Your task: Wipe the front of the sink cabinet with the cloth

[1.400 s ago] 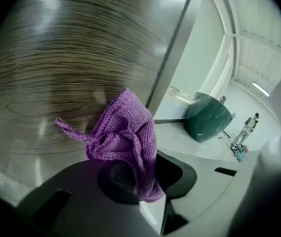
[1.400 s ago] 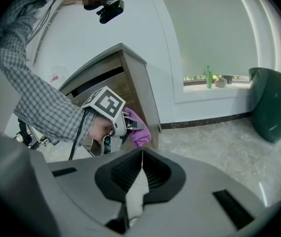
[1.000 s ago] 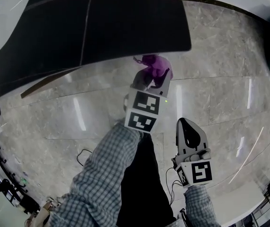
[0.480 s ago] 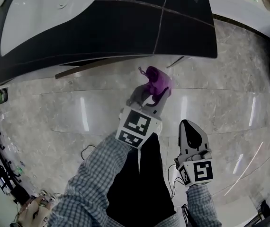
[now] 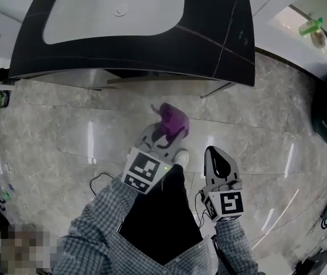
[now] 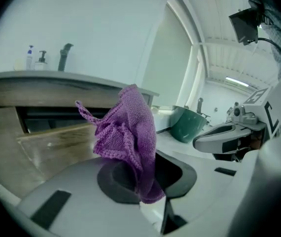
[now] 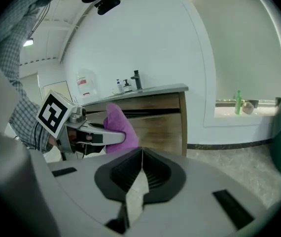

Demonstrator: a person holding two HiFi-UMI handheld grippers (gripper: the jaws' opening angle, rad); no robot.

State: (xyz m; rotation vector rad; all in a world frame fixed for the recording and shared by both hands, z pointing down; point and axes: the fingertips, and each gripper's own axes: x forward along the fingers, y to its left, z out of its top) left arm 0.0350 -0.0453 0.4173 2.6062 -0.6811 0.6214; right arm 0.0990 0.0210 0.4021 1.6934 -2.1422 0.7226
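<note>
The left tool was clenched on a purple knitted cloth, whose bunched upper part stood up out of the shut jaws while a short tail hung below them, as the left gripper view showed. In the head view the cloth hung over the glossy grey marble floor, in front of the sink cabinet's wooden front and apart from it. The dark tabletop with its white oval basin overhung that front. The right tool was held lower and to the right of the left one, well apart from the cabinet; its jaws were pressed together with nothing between them. Past them, the right gripper view showed the left tool with the cloth before the cabinet. A dark faucet and small pump bottles stood on the tabletop, and a dark green bin stood on the floor off to the right.
</note>
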